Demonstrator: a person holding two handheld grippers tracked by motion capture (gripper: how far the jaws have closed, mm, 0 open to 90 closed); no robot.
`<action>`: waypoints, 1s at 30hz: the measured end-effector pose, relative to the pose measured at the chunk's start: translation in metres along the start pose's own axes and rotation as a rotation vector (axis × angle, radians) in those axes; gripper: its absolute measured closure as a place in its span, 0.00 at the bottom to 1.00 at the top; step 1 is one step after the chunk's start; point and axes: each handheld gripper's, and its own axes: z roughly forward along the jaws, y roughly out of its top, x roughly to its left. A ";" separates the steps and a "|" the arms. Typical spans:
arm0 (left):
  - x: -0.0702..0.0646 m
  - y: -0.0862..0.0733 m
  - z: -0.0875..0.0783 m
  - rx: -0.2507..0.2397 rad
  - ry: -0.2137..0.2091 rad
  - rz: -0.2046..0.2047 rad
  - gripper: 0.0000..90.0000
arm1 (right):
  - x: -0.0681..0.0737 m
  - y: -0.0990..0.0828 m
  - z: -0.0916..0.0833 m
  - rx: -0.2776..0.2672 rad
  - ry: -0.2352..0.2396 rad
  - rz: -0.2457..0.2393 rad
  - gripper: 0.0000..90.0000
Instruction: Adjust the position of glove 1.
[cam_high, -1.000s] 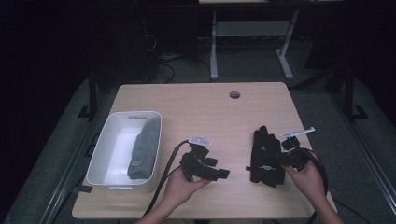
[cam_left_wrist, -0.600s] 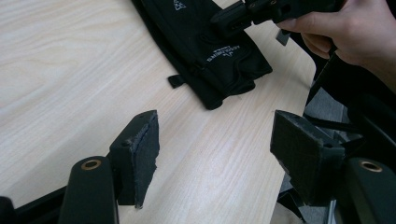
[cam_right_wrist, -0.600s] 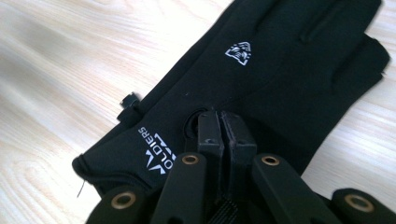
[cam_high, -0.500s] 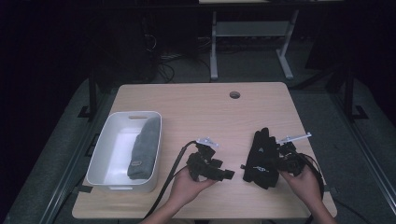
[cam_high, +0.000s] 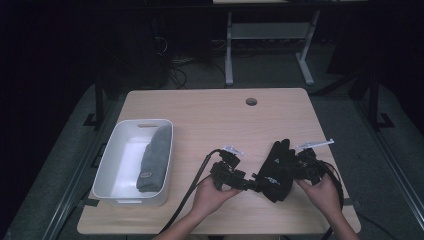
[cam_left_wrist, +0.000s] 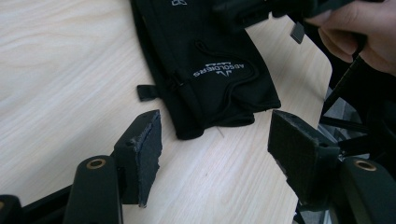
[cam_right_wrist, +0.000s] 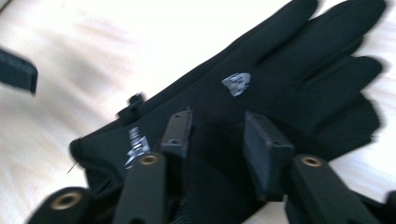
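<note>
Two grippers at black glove (cam_high: 276, 170) | left gripper (cam_left_wrist: 215, 144): parted, closing, cuff ahead (untouched) | right gripper (cam_right_wrist: 217, 135): opening, released over glove

so the tub (cam_high: 116, 165) with a folded cloth (cam_high: 154, 159) in it sits at 9 o'clock on the table (cam_high: 210, 120), glove (cam_high: 278, 167) down around 4.
</note>
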 end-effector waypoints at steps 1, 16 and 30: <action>0.000 0.001 0.003 0.002 -0.001 -0.001 0.39 | -0.003 0.000 -0.002 -0.004 -0.003 0.011 0.61; 0.003 0.011 0.038 0.061 0.019 -0.030 0.44 | -0.041 0.003 -0.001 -0.009 -0.082 0.111 0.50; 0.005 0.011 0.056 0.116 0.065 -0.022 0.56 | -0.054 0.005 0.014 0.007 -0.086 0.158 0.49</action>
